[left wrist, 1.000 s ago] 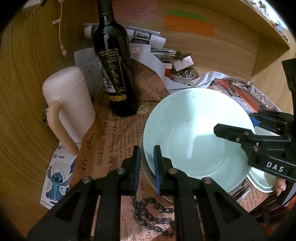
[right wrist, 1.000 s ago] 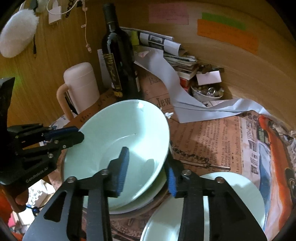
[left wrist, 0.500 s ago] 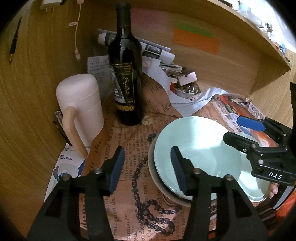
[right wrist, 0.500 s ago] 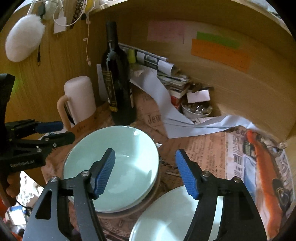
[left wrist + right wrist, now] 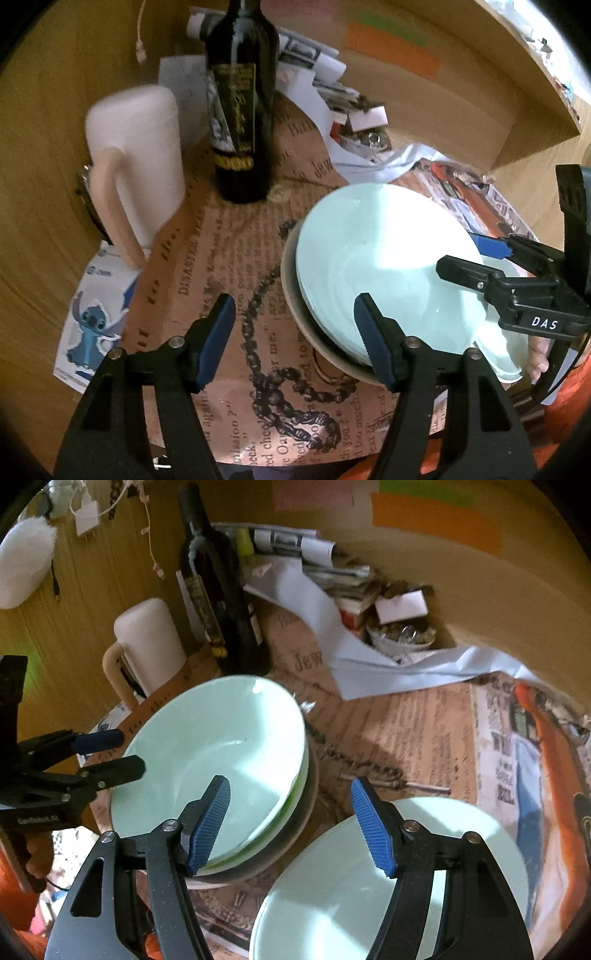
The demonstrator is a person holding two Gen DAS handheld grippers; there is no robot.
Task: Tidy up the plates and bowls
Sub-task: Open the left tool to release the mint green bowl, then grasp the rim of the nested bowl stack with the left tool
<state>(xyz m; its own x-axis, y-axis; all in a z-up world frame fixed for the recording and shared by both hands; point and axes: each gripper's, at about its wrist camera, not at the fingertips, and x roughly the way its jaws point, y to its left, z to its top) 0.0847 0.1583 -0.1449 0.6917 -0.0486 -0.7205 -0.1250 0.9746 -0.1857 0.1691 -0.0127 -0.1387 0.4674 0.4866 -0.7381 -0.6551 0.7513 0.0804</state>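
Pale mint ceramic fills the middle of both my views: a deep mint-green bowl (image 5: 218, 760) sits nested on top of a stack, with a green-edged dish under it and a wider grey-brown dish (image 5: 317, 350) at the bottom. I take that stack as my landmark.

Furthest left of the stack, a Stitch cartoon sticker sheet (image 5: 92, 325) lies on the wooden desk. Next comes a tall cream-white jug with a beige handle (image 5: 136, 158), standing upright, well apart from the stack. Behind the stack and a little left stands a dark glass wine bottle with a gold label (image 5: 240, 122), near its far rim. Brown printed newspaper with a chain drawing (image 5: 229, 258) covers the surface under all of this.

My left gripper (image 5: 295, 339) hangs spread wide at the stack's near left edge, one blue pad over the paper, the other over the bowl's rim, gripping nothing.

My right gripper (image 5: 291, 823) is likewise spread apart and empty, its left pad above the bowl's near rim, its right pad beyond the stack.

Right of the stack, just beside it, lies a flat mint-green plate (image 5: 351, 904) on the newspaper.
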